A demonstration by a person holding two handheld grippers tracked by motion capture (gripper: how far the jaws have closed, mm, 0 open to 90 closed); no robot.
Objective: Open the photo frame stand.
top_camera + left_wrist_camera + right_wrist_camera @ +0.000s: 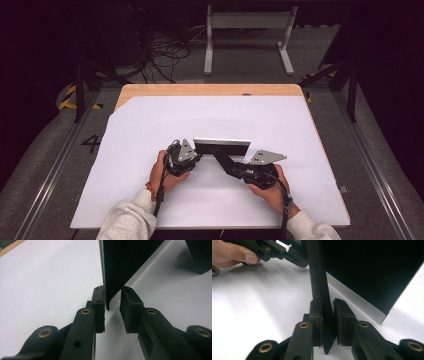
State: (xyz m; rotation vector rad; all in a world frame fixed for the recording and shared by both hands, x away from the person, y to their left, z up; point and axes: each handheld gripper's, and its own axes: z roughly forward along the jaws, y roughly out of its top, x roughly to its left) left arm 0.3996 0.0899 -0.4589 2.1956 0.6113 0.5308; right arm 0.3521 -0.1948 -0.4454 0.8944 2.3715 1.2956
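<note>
A flat black panel point(222, 146) with a silver edge stands upright on the white sheet, near the front middle. A black strut point(223, 161) slants down from its back toward the person. My left gripper point(199, 156) is at the panel's left end. In the left gripper view its jaws point(112, 310) straddle the panel's point(125, 260) lower corner, one pad against it and a small gap at the other. My right gripper point(229, 164) has the strut point(318, 277) between its jaws point(327, 320), with a thin sliver of light at one pad. The panel point(372, 270) rises behind it.
The white sheet point(150, 130) covers a wooden table whose bare edge point(210, 90) shows at the back. On the floor beyond stand a white metal frame point(247, 22) and loose cables point(165, 55). The person's hand point(229, 255) holds the left gripper point(287, 252).
</note>
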